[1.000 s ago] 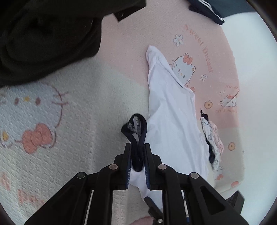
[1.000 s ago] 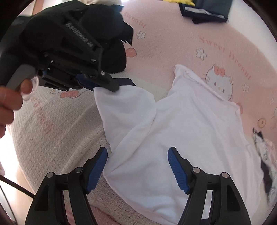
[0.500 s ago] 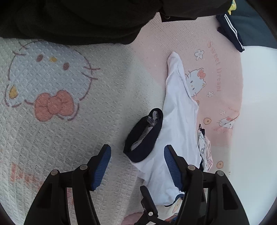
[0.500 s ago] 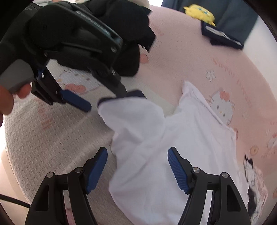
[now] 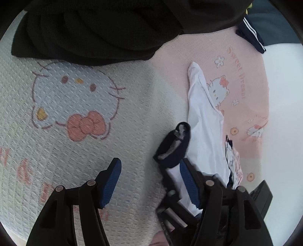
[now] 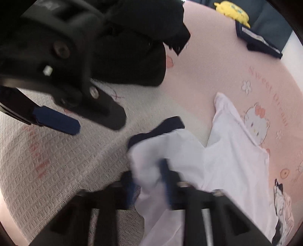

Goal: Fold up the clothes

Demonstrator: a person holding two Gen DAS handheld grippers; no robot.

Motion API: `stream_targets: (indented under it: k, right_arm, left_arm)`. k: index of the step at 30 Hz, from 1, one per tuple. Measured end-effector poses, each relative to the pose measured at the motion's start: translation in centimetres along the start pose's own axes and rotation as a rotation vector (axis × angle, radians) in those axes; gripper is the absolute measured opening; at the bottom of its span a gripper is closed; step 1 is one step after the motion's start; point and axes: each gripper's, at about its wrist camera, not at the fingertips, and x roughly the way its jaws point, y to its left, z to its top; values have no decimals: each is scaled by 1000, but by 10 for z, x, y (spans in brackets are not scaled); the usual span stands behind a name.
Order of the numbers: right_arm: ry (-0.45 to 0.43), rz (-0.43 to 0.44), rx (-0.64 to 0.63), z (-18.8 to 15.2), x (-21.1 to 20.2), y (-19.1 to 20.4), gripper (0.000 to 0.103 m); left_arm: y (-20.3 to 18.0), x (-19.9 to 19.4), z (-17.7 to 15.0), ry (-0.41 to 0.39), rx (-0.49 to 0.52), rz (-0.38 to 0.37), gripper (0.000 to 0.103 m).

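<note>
- White cotton shirt spread on the bed blanket, navy-cuffed sleeve flopped toward 10 o'clock in the right wrist view, body running off to 4 o'clock.
- Right gripper: jaws just closed, blurred, pinched on a bunch of white sleeve fabric below the cuff.
- Left gripper: jaws roughly half open, nothing between them but blanket; one blue pad lying against the shirt's edge at 5 o'clock of the cuff, not pressing.
- Step in hand, by my reading: carry the sleeve across the body toward 3 o'clock for the first fold.
- To do it well: lift only enough for the cuff to clear, keep the pinch on a single layer if possible, lay the sleeve flat along the side seam, smooth before letting go.
- Left gripper better placed on the shoulder or hem as an anchor, so the body does not drag.
- Around: black garment heap at 12 o'clock, touching the blanket's cat print; navy striped piece at 1 o'clock; small printed garment just beside the shirt's hem at 4 o'clock; yellow toy far off.
- In the way: the printed garment lies where the fold may land; left gripper crowds the sleeve at 10 o'clock.
</note>
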Motion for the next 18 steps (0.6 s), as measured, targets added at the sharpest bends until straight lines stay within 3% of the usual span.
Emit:
stream_targets:
  k: [4,9,11,18]
  right_arm:
    - [3,125,100,3,-4,-16,8]
    - [52,402,496,3,2,-72,7]
    - [55,470,614,2,4,-91,7]
    - [84,548,702,8,6,-115,7]
  left_arm:
    - [3,1,4,-5,-39,-51,63]
    - [0,-2,5,1,-5,-55,63]
    - [0,-6,2,7,19,-52,63]
    - [-31,4,-18,36,216,-21,63]
